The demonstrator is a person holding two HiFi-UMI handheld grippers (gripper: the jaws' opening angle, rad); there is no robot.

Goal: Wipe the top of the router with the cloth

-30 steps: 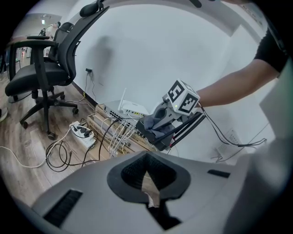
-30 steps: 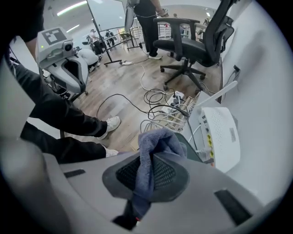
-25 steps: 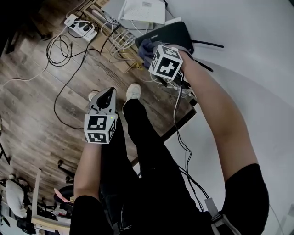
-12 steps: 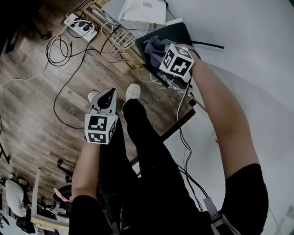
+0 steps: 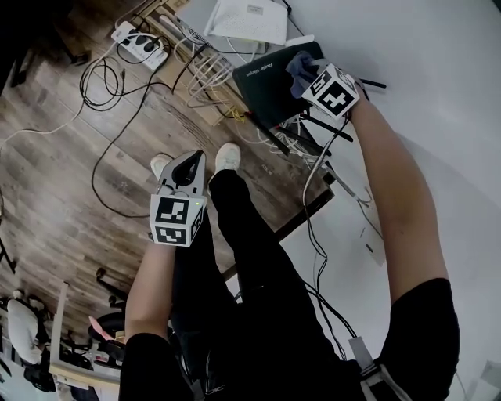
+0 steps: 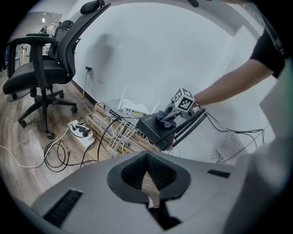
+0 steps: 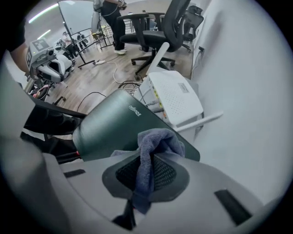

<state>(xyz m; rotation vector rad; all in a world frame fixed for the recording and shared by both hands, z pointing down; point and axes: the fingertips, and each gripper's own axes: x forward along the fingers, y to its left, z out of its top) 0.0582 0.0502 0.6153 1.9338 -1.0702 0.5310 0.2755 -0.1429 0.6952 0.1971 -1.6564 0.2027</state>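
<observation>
The dark router [image 5: 270, 81] [image 7: 114, 128] [image 6: 153, 128] lies flat on a stack of network gear by the wall, black antennas sticking out. My right gripper [image 5: 307, 72] [image 7: 146, 178] is shut on a grey-blue cloth [image 7: 153, 151] [image 5: 300, 66] [image 6: 165, 118], which presses on the router's top near its wall-side edge. My left gripper [image 5: 185, 171] [image 6: 147, 183] hangs low above the floor, away from the router, jaws shut with nothing between them.
A white router [image 5: 246, 17] [image 7: 176, 96] stands just beyond the dark one. White cables [image 5: 205, 72] spill off the switch stack. A power strip [image 5: 141, 45] and loose black cords [image 5: 106, 82] lie on the wood floor. An office chair [image 6: 46, 73] stands to the left.
My right gripper slid the cloth across the router's top, from its near edge toward the wall side. The left gripper stayed nearly still.
</observation>
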